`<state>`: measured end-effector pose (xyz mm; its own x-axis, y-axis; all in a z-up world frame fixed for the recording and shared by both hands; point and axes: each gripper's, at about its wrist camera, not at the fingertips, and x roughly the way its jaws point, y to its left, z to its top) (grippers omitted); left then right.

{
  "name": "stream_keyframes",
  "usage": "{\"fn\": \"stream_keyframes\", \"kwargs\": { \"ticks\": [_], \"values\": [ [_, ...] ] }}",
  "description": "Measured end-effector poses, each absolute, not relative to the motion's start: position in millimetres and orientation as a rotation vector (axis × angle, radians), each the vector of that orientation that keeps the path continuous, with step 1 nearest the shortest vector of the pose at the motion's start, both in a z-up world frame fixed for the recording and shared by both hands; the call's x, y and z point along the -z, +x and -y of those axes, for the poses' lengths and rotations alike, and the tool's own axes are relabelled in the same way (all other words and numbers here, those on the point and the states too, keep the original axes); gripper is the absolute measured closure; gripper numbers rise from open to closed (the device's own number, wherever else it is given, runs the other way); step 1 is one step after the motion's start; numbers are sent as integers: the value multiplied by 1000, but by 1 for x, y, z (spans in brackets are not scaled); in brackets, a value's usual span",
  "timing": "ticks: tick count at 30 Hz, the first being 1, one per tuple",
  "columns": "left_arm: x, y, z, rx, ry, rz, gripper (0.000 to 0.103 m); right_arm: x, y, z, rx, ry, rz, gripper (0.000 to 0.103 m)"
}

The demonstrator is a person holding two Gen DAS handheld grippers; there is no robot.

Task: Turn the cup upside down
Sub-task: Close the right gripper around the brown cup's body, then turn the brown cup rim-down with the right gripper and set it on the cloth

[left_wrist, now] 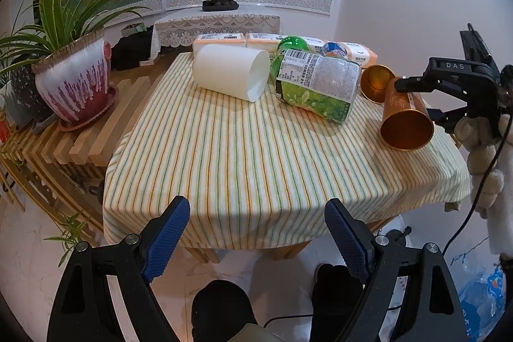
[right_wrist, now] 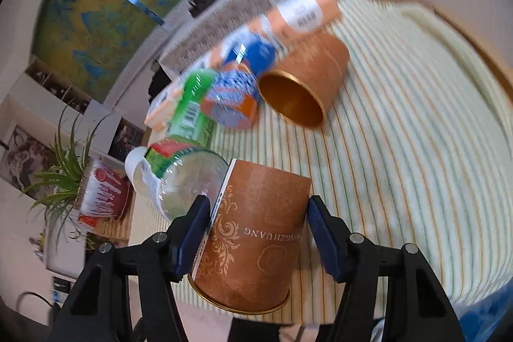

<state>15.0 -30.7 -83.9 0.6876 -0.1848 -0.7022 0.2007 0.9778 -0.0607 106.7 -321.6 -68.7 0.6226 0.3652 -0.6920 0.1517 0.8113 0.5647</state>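
My right gripper (right_wrist: 256, 233) is shut on a copper-brown cup (right_wrist: 253, 239) with gold scroll print, held tilted above the striped tablecloth (right_wrist: 400, 149). The same cup (left_wrist: 404, 116) shows in the left wrist view at the table's right edge, mouth facing the camera, with the right gripper (left_wrist: 413, 98) around it. A second copper cup (right_wrist: 304, 85) lies on its side behind it; it also shows in the left wrist view (left_wrist: 376, 82). My left gripper (left_wrist: 256, 233) is open and empty, before the table's front edge.
A white cylinder (left_wrist: 232, 71) and a green-labelled plastic jar (left_wrist: 317, 84) lie on their sides mid-table. Orange tissue packs (left_wrist: 256, 42) line the back edge. A potted plant (left_wrist: 75, 82) stands on a slatted wooden rack to the left.
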Motion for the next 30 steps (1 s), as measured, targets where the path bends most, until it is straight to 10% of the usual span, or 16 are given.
{"fn": "stream_keyframes", "kwargs": {
  "ticks": [30],
  "values": [
    [88,18,43,237,28,-805,15,65,75,255,23,29,-494,45]
  ]
}}
